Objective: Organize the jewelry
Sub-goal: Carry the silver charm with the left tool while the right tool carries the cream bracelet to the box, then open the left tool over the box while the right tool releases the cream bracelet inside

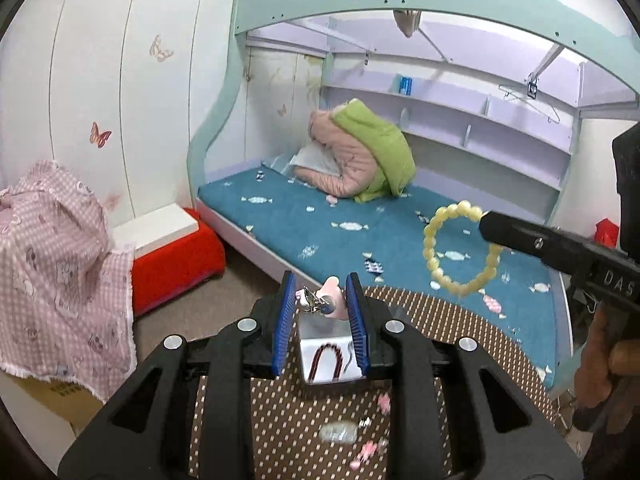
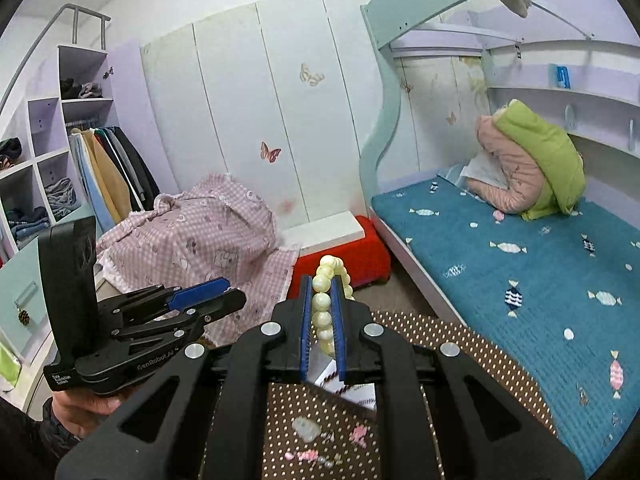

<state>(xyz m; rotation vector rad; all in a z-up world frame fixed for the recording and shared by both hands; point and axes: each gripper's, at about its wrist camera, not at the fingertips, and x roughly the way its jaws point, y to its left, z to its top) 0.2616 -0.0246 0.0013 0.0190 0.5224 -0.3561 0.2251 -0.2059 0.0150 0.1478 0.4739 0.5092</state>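
Observation:
My left gripper [image 1: 320, 285] is shut on a small pink piece with a silver clasp [image 1: 334, 294], pinched between its blue pads [image 1: 285, 320]. Below it, a clear box [image 1: 324, 356] holding a dark red bead string rests on the brown dotted mat [image 1: 440, 320]. My right gripper [image 2: 320, 285] is shut on a cream bead bracelet [image 2: 322, 308], raised above the mat [image 2: 420, 340]. From the left wrist view that bracelet [image 1: 429, 242] hangs as a ring from the right gripper [image 1: 490, 226]. The left gripper [image 2: 236, 294] appears side-on at the left. Part of the box [image 2: 348, 386] shows under my right fingers.
Loose pink pieces [image 1: 383, 403] and a pearly item [image 1: 338, 432] lie on the mat near me. A bunk bed with a blue cover [image 1: 320, 216] and piled jackets [image 1: 360, 160] stands beyond. At the left are a red stool [image 1: 176, 264] and a pink checked cloth [image 1: 56, 264].

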